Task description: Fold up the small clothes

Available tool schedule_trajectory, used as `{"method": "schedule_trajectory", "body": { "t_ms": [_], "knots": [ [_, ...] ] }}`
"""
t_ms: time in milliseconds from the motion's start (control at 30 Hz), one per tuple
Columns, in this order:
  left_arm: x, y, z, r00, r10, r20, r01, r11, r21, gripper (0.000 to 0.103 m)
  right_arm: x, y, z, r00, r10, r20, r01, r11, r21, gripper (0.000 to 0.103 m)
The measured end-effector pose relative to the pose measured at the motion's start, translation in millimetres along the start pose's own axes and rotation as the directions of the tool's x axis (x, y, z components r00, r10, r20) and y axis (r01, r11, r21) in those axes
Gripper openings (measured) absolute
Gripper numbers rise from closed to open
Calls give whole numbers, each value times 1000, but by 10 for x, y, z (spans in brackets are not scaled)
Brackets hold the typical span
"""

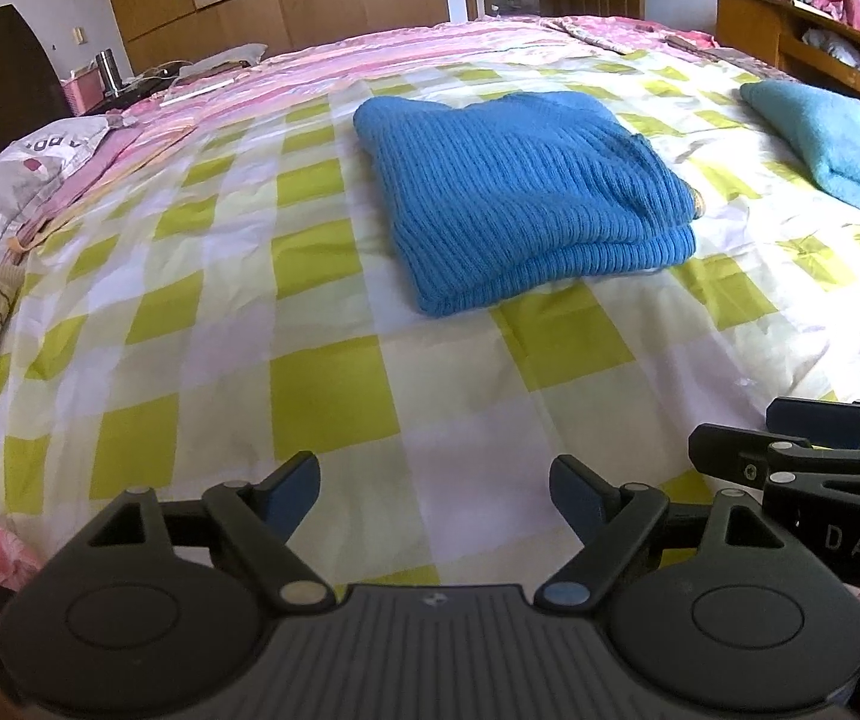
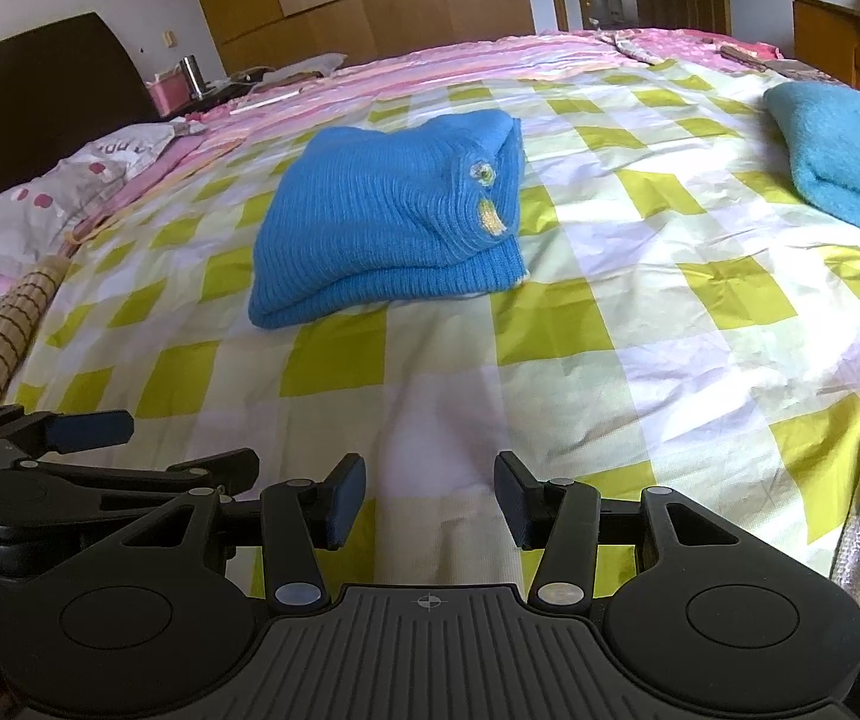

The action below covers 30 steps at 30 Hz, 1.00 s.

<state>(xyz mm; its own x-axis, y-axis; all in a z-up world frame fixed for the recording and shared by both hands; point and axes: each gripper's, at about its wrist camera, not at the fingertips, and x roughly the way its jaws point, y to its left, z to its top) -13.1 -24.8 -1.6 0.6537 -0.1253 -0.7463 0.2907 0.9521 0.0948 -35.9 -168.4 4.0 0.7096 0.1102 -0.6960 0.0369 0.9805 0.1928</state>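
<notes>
While the folded blue sweater point(image 1: 520, 192) lay on the checked bedsheet point(image 1: 322, 372), well beyond both grippers, the left gripper point(image 1: 435, 495) gaped wide and the right gripper point(image 2: 430, 501) stood half-open, each empty.

A wide bed point(image 1: 322, 372) fills both views, spread with a creased sheet checked in yellow-green, white and pale lilac squares point(image 2: 610, 324); a folded, ribbed bright-blue knit sweater point(image 1: 520, 192) lies near its middle; a folded teal fleecy cloth point(image 1: 838, 144) lies well apart at the right edge; a pink striped cover point(image 1: 370, 54) spans the far side; a beige brown-striped roll point(image 2: 4, 330) rests along the left edge.
</notes>
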Motion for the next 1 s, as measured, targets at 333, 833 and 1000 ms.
{"method": "schedule_trajectory", "body": {
  "t_ms": [333,833,1000],
  "knots": [
    [3,-1,-6,1000,-1,-3,1,1000,-6,89,-5,-6,-6,1000,-1,0,1,1000,5,47],
    [-6,-8,-17,1000,10,7,-9,1000,-5,88,0,-10,-9,1000,-1,-3,1,1000,7,47],
    [-2,-9,-18,1000,10,8,-10,1000,-5,88,3,-12,-10,1000,-2,-4,2,1000,9,47]
  ]
}}
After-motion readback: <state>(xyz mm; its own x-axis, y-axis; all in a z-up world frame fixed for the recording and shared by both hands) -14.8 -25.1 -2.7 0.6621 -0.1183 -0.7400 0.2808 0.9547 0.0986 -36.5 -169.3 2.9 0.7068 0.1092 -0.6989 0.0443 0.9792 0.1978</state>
